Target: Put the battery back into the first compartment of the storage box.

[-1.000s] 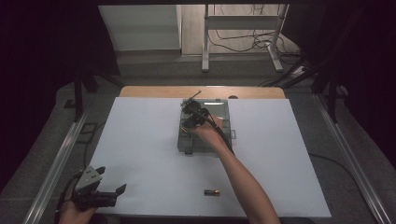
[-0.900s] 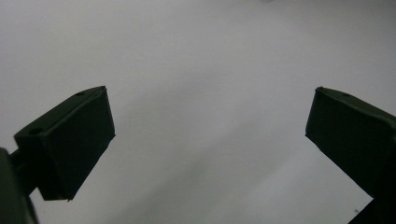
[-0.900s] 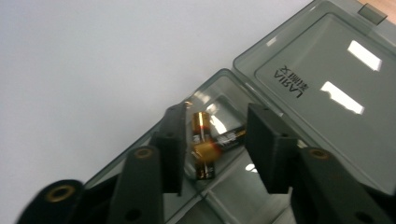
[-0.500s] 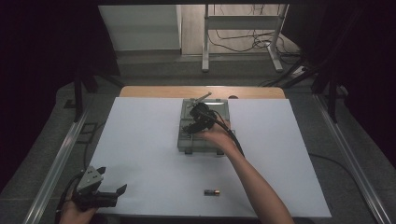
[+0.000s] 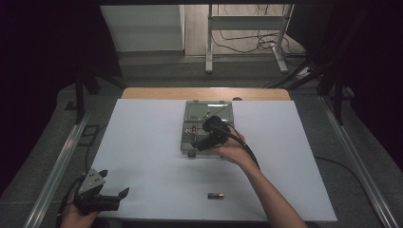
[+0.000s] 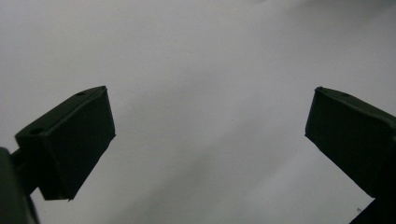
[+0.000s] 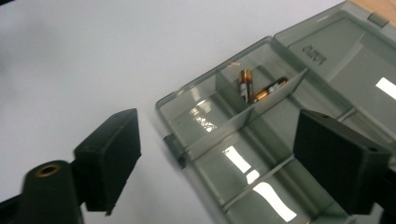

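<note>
Table (image 5: 142, 142): fine. Box (image 5: 207, 128) sits open mid-table, two batteries (image 7: 254, 88) in its far-left cell. Right gripper (image 5: 198, 144) jaws have just been opening, nothing between; left gripper (image 5: 124, 193) agape, idle near-left. Risk: right gripper's cable possibly snags the lid; third battery (image 5: 215, 195) on near edge may roll off.

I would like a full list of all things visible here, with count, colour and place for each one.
storage box: one, clear grey, lid open, far middle of the mat.
batteries in box: two, black and gold, in one corner compartment.
loose battery: one, black and gold, on the mat near the front edge.
mat: one, white, covers the table.
table: one, wooden, edge shows beyond the mat.
left gripper: one, black, open, front left corner.
right gripper: one, black, fingers have just been opening, nothing between them, over the box.
</note>
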`<state>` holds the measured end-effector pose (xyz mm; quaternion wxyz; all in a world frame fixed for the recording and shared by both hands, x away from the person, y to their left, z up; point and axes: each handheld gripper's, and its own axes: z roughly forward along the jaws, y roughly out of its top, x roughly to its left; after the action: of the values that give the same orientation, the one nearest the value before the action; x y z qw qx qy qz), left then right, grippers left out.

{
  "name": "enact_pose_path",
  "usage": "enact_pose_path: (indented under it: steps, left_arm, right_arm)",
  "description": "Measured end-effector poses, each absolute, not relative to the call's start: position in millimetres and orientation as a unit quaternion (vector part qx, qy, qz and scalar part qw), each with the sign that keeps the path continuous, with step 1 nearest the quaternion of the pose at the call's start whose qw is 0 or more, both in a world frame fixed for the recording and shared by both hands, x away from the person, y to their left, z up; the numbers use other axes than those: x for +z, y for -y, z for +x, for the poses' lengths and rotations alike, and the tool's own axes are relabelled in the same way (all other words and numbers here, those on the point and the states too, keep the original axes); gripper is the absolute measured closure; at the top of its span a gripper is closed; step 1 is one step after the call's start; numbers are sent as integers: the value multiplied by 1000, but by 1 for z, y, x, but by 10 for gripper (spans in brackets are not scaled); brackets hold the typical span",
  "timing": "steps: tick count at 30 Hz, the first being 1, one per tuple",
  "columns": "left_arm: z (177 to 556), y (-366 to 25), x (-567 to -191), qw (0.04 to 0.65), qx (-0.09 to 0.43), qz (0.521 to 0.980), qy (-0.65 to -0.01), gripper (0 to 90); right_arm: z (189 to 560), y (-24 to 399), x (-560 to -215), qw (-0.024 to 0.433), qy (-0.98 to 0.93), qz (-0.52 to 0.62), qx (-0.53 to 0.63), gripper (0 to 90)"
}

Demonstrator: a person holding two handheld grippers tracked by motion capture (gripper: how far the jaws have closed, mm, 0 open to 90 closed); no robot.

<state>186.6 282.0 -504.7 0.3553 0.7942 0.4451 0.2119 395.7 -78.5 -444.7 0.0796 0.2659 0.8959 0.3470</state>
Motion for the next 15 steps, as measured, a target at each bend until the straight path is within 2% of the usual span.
enact_pose_path:
  steps: [10,15]
  left_arm:
    - [187,-282,-505,354,213,795,-445,23]
    - [186,-282,-505,355,213,795,-444,23]
  right_arm:
    - [367,97,-445,94,-895,261,349,11]
    - [359,101,-448,100,-898,256,344,0]
